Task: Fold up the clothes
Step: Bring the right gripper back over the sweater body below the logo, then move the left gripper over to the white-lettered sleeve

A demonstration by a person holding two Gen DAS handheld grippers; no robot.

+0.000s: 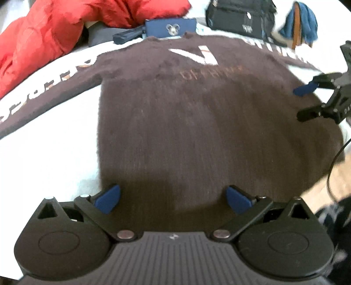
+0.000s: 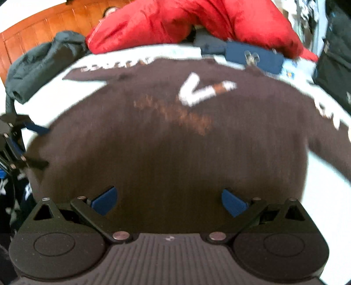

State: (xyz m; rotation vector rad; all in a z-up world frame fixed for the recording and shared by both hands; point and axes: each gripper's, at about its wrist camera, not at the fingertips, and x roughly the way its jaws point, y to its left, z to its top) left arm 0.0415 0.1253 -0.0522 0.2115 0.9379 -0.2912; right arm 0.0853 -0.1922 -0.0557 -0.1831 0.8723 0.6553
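Sweater point(image 1: 197, 122) flat on bed | both jaws released | red jacket point(image 1: 54, 28), bag point(image 1: 239, 17) beyond

Both views motion-blurred. Sweater point(image 1: 197, 122) chest lettering unreadable; sleeve lettering point(image 1: 43, 87) smeared, sleeve cut off at left edge. Hem hidden behind left hand-held gripper point(image 1: 173, 201). Right hand-held gripper point(image 1: 307, 103) partly out of frame. Black bag point(image 1: 241, 17) cropped at top.

I hold my left hand-held gripper point(image 1: 173, 200) level, its blue fingers point(image 1: 107, 201) spread wide. My right hand-held gripper point(image 2: 170, 200) sits just beside it, also spread wide, nothing between them.
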